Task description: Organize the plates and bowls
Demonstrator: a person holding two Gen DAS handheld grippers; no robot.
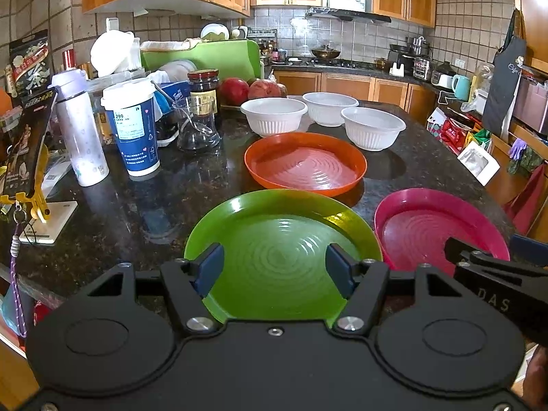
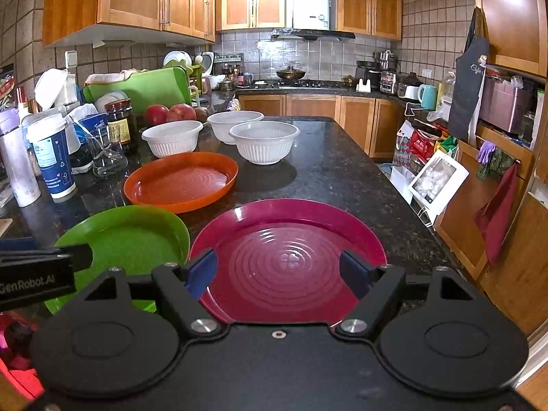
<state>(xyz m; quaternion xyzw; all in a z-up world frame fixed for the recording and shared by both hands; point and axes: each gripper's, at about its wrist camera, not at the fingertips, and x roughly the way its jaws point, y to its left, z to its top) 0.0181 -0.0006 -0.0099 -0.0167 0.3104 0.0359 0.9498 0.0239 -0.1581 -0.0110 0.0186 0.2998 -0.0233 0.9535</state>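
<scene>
Both sets of jaws stand wide apart — left gripper (image 1: 274, 267) over the green plate (image 1: 284, 239), right gripper (image 2: 279, 270) over the magenta plate (image 2: 291, 250). Orange plate (image 1: 304, 161) and three white bowls (image 1: 274, 116) sit beyond; cups and jars crowd the tabletop (image 1: 144, 205) left — its right edge lies bare.

Left gripper (image 1: 274, 267) fingers spread wide, nothing between; right gripper (image 2: 281, 270) likewise, angled downward.
</scene>
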